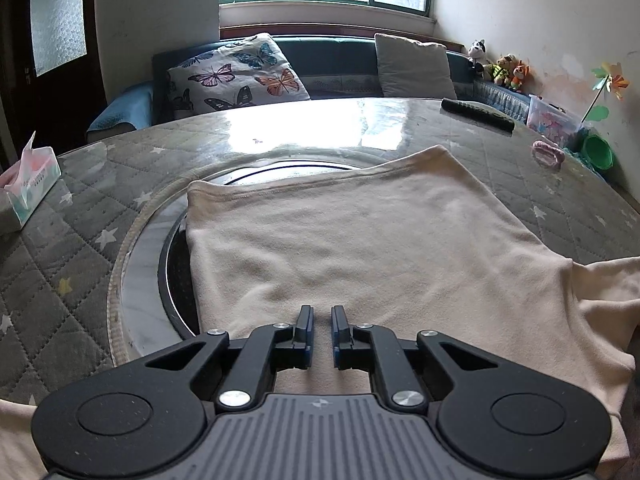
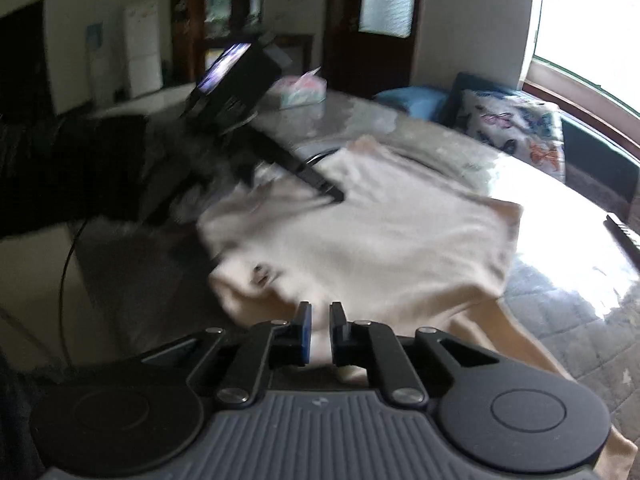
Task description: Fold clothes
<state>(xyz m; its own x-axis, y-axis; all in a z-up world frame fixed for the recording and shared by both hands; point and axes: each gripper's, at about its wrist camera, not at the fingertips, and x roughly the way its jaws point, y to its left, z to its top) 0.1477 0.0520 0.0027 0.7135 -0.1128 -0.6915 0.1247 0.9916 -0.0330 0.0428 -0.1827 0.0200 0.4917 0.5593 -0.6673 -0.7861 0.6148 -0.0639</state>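
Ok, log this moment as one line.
cream shirt flat on round table | left gripper open above shirt | right gripper open, empty

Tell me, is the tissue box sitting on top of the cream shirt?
No, the tissue box sits on the quilted table cover, apart from the cream shirt.

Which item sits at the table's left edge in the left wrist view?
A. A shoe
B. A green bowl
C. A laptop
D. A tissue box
D: the tissue box stands on the table, left of the cream garment, with a tissue sticking out of its top.
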